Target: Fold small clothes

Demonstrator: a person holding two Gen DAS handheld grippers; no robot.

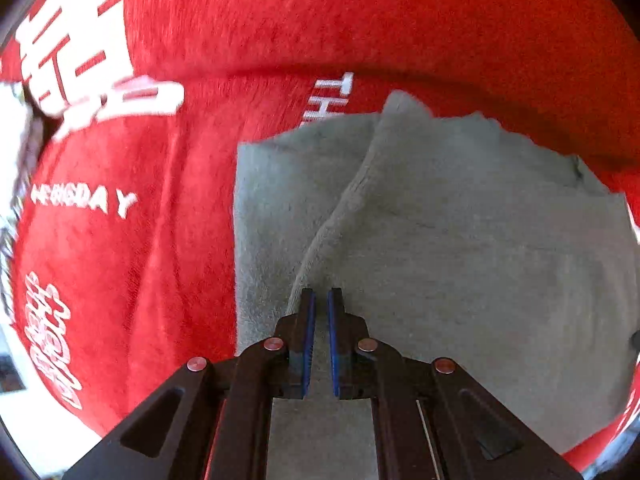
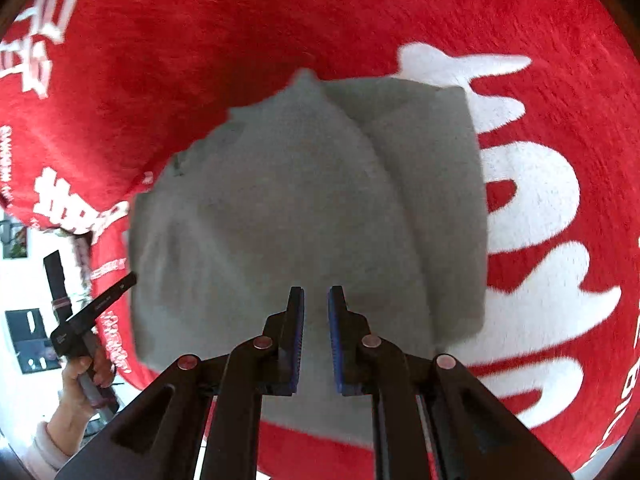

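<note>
Cloth: we see a grey cloth point(image 1: 460, 240) lying on a red blanket point(image 1: 120, 240); it is folded, with one layer over another and a raised fold edge that runs up from the fingers in the left view.
Place: in the right view the cloth point(image 2: 280, 220) lies in the middle of the blanket point(image 2: 200, 40), partly over the big white letters.
Left gripper: our left gripper point(image 1: 321, 300) is over the cloth at the lower end of the fold edge; the gap between its blue pads is narrow, and we cannot tell if any cloth is between them.
Right gripper: our right gripper point(image 2: 316, 300) is over the near part of the cloth; its gap is narrow but a little wider, and we see nothing held in it.
Left hand: in the right view the hand point(image 2: 80, 376) holds the handle of the other tool at the left edge of the blanket.
Blur: both views are a little blurred.
</note>
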